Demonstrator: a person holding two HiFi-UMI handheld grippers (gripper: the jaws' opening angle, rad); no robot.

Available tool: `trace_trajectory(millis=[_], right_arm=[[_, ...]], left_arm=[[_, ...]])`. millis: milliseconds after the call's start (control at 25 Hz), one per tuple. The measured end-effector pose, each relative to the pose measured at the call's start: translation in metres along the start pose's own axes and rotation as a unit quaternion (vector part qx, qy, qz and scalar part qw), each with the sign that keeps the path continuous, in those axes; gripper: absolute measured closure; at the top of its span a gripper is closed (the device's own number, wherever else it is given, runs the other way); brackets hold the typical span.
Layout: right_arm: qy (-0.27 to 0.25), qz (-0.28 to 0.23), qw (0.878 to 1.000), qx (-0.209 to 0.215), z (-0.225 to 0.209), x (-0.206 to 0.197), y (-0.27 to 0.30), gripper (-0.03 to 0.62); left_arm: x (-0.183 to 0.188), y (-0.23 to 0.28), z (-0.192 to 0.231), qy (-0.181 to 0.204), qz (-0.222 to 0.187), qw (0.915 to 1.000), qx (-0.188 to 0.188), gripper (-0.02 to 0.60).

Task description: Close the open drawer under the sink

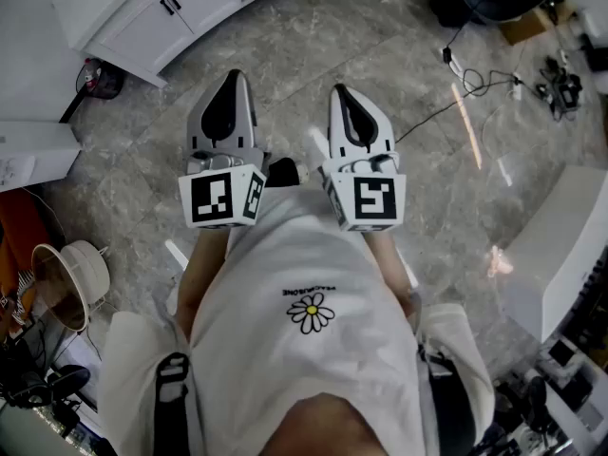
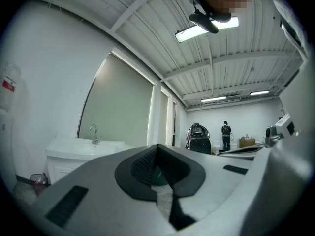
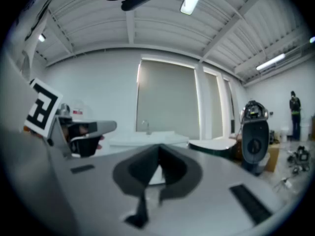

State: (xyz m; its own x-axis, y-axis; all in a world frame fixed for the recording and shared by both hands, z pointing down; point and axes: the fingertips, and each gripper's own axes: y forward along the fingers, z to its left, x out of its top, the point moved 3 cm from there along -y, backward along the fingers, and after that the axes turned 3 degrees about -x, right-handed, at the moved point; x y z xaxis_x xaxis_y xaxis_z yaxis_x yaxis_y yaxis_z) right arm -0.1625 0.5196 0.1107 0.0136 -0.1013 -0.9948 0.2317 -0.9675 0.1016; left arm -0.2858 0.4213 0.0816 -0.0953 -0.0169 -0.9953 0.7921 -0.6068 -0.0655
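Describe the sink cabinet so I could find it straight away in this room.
Find the big grey panel set in the white wall ahead. Just below its left edge stands a white sink cabinet. Unlike the other white furniture, it has a curved metal faucet on top and a small bin at its foot.

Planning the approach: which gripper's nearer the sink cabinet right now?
Left. The left gripper is closer to the sink cabinet, which lies ahead and to its left. The right gripper is beside the left one, on the side away from the cabinet. Neither touches it.
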Motion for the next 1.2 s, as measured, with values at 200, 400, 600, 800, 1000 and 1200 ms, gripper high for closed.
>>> trace_trajectory(millis=[200, 400, 600, 800, 1000, 1200], right_arm=[[0.007, -0.011, 1.000, 0.013, 0.002, 0.004, -0.001, 0.565], [0.010, -0.014, 1.000, 0.022, 0.003, 0.006, 0.000, 0.565], [0.023, -0.017, 0.999, 0.036, 0.003, 0.010, 0.003, 0.565], [0.028, -0.012, 0.999, 0.040, 0.001, 0.011, 0.011, 0.565], [-0.001, -0.029, 0.997, 0.071, 0.009, 0.009, 0.017, 0.565], [-0.011, -0.034, 0.997, 0.075, 0.001, 0.011, 0.030, 0.565]], left_arm=[[0.004, -0.002, 0.001, 0.003, -0.008, 0.9999, 0.008, 0.560], [0.006, -0.002, -0.003, 0.015, -0.010, 0.9998, 0.008, 0.560], [0.007, -0.002, 0.000, 0.017, -0.012, 0.9997, 0.015, 0.560], [0.012, 0.001, 0.007, 0.019, -0.019, 0.9992, 0.029, 0.560], [0.008, 0.006, 0.014, 0.020, -0.016, 0.9990, 0.036, 0.560], [0.003, 0.022, 0.012, 0.022, -0.015, 0.9992, 0.028, 0.560]])
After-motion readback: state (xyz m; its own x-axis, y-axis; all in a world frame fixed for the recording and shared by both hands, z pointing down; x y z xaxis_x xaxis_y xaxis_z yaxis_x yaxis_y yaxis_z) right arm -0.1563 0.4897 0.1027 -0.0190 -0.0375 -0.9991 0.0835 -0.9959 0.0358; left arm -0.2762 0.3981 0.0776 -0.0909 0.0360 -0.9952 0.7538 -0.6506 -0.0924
